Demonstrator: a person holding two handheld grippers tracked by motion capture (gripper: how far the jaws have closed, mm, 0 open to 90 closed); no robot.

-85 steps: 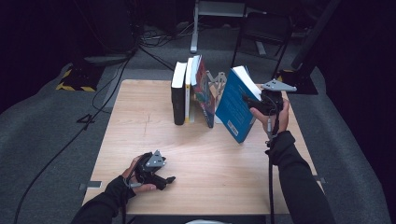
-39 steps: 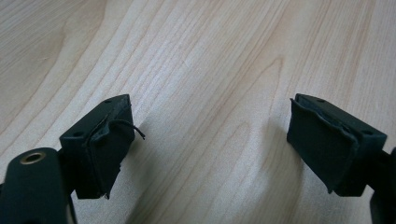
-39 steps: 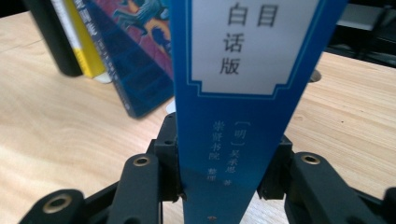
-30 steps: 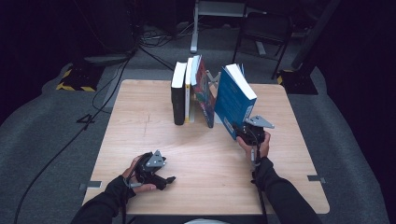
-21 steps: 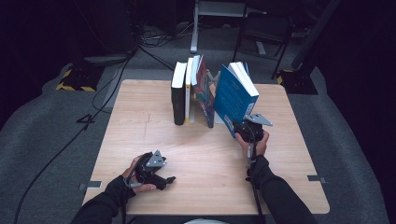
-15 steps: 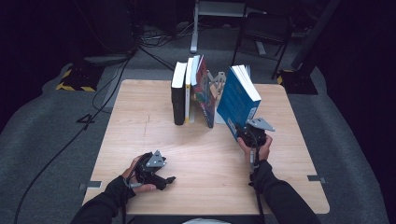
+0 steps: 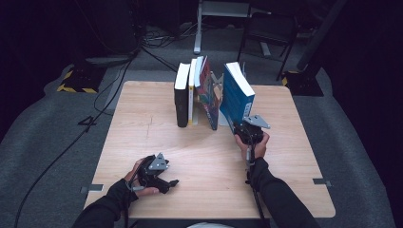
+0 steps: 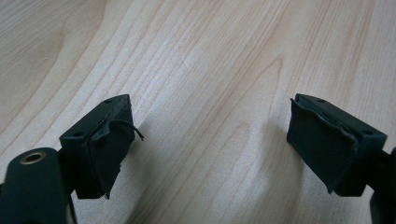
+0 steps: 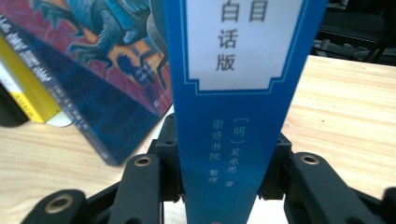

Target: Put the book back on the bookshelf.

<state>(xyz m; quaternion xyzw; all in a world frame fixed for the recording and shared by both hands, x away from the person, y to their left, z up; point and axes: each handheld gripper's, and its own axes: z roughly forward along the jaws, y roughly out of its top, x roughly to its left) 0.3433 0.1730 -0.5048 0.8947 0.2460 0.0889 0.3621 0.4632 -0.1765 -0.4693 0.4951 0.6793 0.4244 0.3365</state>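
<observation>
A thick blue book (image 7: 236, 97) stands upright on the wooden table (image 7: 142, 137), a little to the right of a row of standing books. My right gripper (image 7: 243, 129) is shut on the lower end of its spine. In the right gripper view the blue book (image 9: 233, 93) rises between the two black jaws, which press on both its covers, and its spine bears white characters. My left gripper (image 7: 172, 183) rests on the table near the front left, open. Its pads (image 8: 100, 144) stand wide apart over bare wood with nothing between them.
The row holds a black book (image 7: 181, 97), a thin yellow-edged one (image 7: 192, 92) and a leaning book with a colourful cover (image 7: 209, 97). Behind them stands a pale bookend (image 7: 217, 88). A chair (image 7: 268, 33) and cables lie on the dark floor beyond the table.
My right hand has brought the blue book down from a tilted hold at the back right and stood it upright beside the row. The left gripper has stayed where it was.
</observation>
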